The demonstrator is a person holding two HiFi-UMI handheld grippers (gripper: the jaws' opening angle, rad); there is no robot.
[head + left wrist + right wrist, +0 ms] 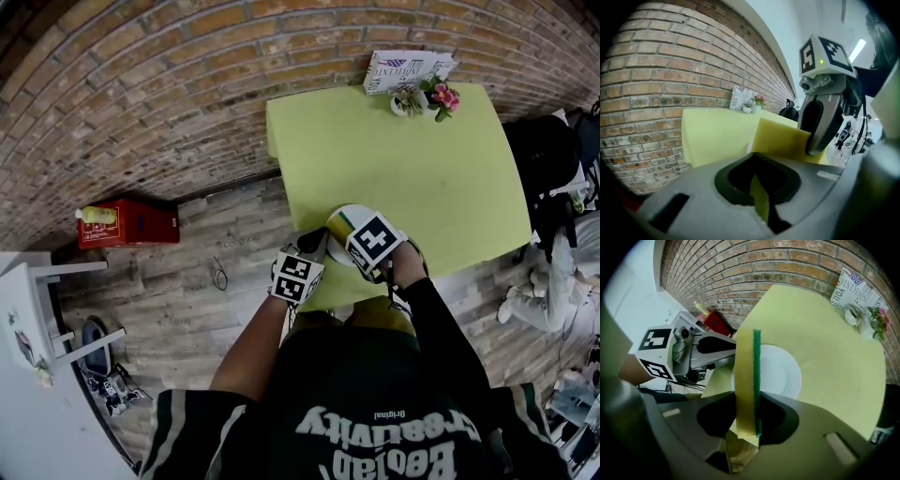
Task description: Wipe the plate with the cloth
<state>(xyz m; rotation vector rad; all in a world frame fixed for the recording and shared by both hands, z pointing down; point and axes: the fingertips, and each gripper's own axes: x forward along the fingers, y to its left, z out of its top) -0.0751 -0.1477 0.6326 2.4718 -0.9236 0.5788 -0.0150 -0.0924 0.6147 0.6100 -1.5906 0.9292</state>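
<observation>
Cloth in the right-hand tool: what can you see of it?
The cloth is a flat, spongy-looking pad, pale yellow with a thin green layer on one face. The right gripper clamps its lower end, so it stands edge-on and upright in that gripper's view, in front of the white plate. Contact with the plate cannot be told.

Cloth point(749, 380) stands edge-on between the jaws of the right gripper point(746, 420) and reaches left into the jaws of the left gripper point(726, 352). Plate point(780, 376) lies on the table point(825, 362) just beyond both. Card point(855, 287) and flowers point(877, 318) stand far ahead, at the table's back edge.
</observation>
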